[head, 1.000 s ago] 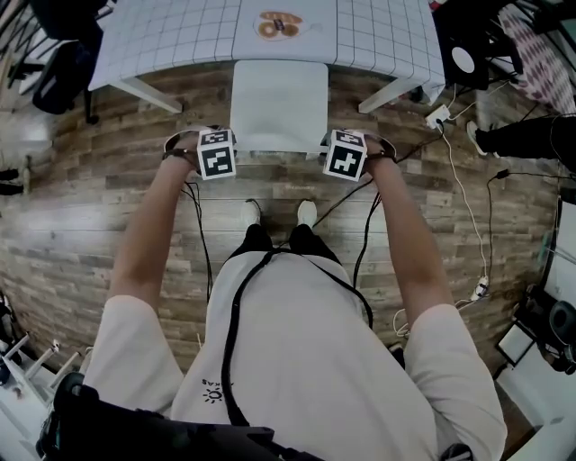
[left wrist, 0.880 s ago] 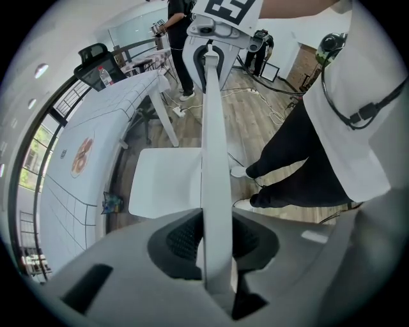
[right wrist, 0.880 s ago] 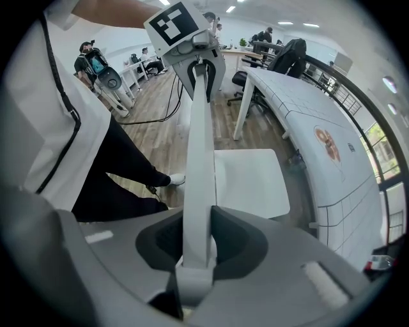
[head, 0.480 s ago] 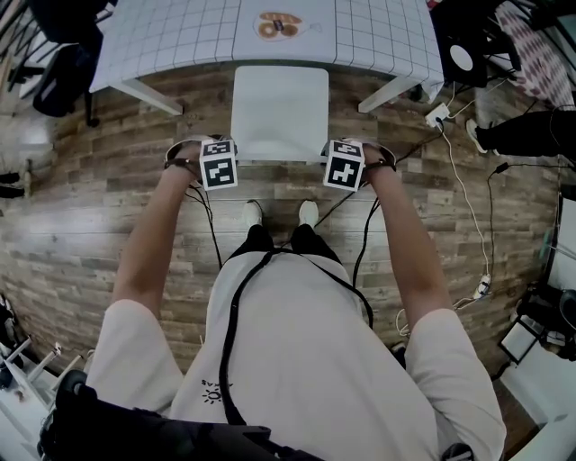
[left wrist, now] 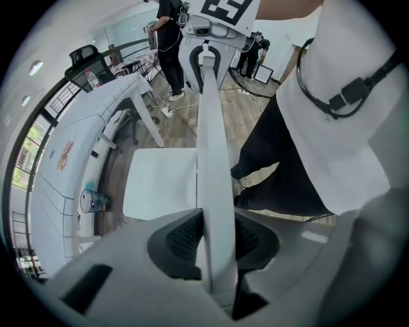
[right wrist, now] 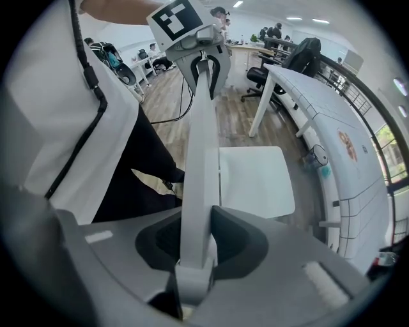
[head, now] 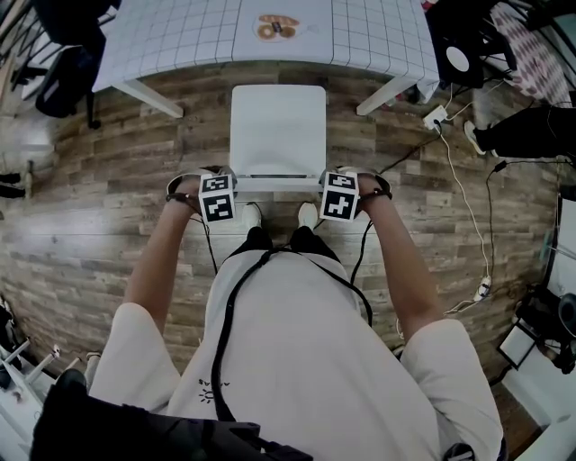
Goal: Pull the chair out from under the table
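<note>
The white chair point(head: 277, 126) stands on the wood floor with its whole seat out from under the white gridded table point(head: 180, 36). My left gripper point(head: 223, 187) is shut on the left end of the backrest's top rail point(left wrist: 214, 159), which runs between its dark pads point(left wrist: 185, 237). My right gripper point(head: 333, 187) is shut on the right end of the same rail point(right wrist: 201, 159). In the left gripper view my left gripper point(left wrist: 216, 239) clamps the rail, and in the right gripper view my right gripper point(right wrist: 197, 246) does the same. Both point down.
The person's feet point(head: 306, 214) stand just behind the chair. A plate-like object point(head: 277, 25) lies on the table. Table legs point(head: 144, 93) flank the chair. Cables and a power strip point(head: 438, 115) lie on the floor at right, near another person's leg point(head: 522, 135).
The chair has slid away from the table toward the person, and its seat now shows in full. Both grippers have moved back with it, still on the backrest rail.
</note>
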The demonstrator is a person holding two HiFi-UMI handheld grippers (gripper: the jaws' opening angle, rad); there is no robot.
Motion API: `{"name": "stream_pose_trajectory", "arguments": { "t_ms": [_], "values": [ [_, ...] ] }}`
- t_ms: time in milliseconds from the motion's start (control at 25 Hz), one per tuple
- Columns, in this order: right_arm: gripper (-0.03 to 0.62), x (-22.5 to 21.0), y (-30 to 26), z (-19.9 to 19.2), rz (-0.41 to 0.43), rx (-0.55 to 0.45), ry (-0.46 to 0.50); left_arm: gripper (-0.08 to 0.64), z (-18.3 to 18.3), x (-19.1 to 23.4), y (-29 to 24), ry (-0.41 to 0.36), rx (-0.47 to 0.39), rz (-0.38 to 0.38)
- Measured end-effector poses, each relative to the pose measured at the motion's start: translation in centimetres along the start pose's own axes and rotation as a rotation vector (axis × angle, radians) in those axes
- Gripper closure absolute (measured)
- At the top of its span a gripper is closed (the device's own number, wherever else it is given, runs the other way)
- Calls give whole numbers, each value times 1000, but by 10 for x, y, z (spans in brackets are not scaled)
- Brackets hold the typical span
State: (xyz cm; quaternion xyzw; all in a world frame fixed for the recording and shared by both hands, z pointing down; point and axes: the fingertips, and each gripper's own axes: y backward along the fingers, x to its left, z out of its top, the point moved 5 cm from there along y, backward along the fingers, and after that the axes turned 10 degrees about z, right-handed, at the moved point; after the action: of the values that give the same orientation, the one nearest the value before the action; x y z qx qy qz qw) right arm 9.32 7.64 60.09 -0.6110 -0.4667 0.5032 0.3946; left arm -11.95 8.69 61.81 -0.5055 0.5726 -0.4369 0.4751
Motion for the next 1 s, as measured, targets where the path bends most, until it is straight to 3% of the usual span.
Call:
{"name": "stream_pose_trajectory", "arguments": {
  "t_ms": [1000],
  "values": [
    [494, 117, -34, -7, 35, 8, 19, 465, 5, -125, 7, 15, 2, -46]
  ]
}}
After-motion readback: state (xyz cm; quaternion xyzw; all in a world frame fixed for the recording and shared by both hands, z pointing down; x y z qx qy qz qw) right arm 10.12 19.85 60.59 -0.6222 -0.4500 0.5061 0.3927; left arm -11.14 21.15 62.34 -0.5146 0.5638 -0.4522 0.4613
